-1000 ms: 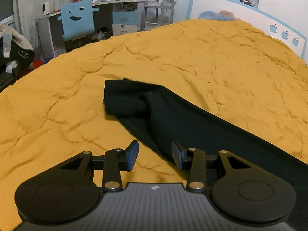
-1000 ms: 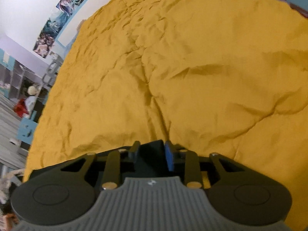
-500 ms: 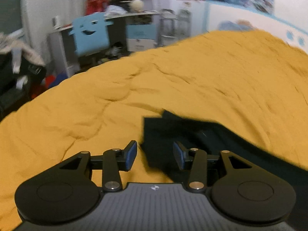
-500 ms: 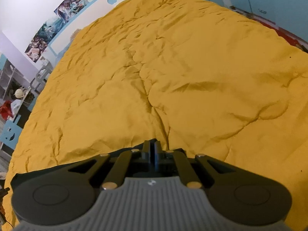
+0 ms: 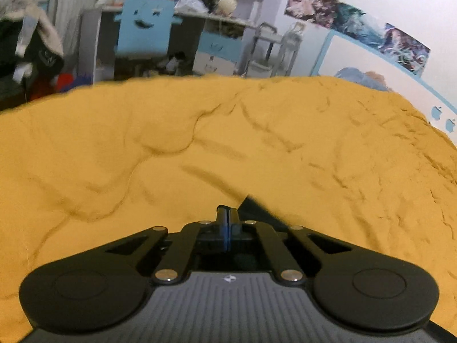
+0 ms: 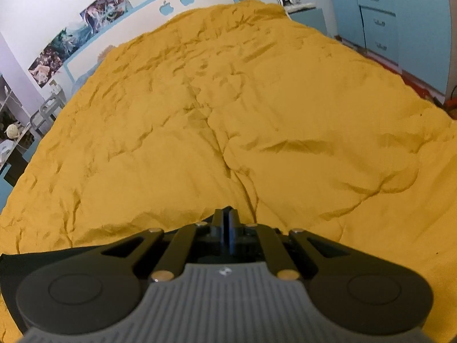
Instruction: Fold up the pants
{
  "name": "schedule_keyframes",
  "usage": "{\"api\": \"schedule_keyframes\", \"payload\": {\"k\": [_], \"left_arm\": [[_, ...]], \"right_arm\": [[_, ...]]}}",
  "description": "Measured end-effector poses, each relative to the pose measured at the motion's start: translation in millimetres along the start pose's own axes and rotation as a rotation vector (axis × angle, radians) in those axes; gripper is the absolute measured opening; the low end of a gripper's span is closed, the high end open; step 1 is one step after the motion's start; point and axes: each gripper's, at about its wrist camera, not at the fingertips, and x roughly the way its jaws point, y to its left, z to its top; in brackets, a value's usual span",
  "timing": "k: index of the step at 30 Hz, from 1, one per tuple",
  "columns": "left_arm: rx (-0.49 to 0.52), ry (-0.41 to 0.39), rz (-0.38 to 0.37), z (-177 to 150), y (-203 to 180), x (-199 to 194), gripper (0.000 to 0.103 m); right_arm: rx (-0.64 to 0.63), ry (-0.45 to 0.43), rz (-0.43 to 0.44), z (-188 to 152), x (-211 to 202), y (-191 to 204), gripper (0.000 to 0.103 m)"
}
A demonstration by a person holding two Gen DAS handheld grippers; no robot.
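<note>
Left-wrist view: the left gripper (image 5: 227,214) is seen with its jaws pressed together, having just snapped closed; a dark corner of the black pants (image 5: 252,208) pokes out at about 1 o'clock from the fingertips, and whether any cloth is pinched between the pads cannot be told. Beyond the tips, the rumpled mustard-yellow bedspread (image 5: 171,148) fills the middle of the frame. At 11 o'clock a blue chair (image 5: 144,33) with a cut-out face is set against a cluttered desk (image 5: 217,17), and at 2 o'clock posters (image 5: 357,25) are pinned above a white headboard (image 5: 371,65) with blue apple shapes.

Right-wrist view: the right gripper (image 6: 227,220) is shown fully closed, a little black fabric rising at its tips, so a grip on the pants (image 6: 17,260) is indicated. The garment is seen spreading out to 8 o'clock beneath the gripper body. The same bedspread (image 6: 257,114) stretches away toward the headboard (image 6: 137,23) at 11 o'clock, with blue drawers (image 6: 377,23) at 2 o'clock.
</note>
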Motion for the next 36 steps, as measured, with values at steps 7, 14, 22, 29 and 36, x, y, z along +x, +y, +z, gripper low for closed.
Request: {"api": "schedule_keyframes", "payload": {"k": [7,14,22,29,36], "left_arm": [[0.124,-0.12,0.048,33.0,-28.0,-49.1,0.0],[0.223,-0.197,0.073,59.6,-49.0,-74.7,0.0],[0.34,-0.121,0.23,46.0,-80.5,-13.4,0.0],[0.416,-0.089,0.329,28.2,-95.9,27.2,0.0],[0.387,-0.09,0.3,24.9,-78.2,24.4,0.0]], "right_arm": [[0.003,-0.092,0.008,-0.5,-30.9,7.7,0.0],[0.027,-0.197,0.042,-11.2,-83.8,8.8,0.0],[0.038,-0.115,-0.056,-4.0,-33.6,0.7,0.0],[0.032,-0.04,-0.145,-10.1,15.8,-3.7,0.0],[0.024,-0.026,-0.165,-12.1,26.5,-7.4,0.0]]}}
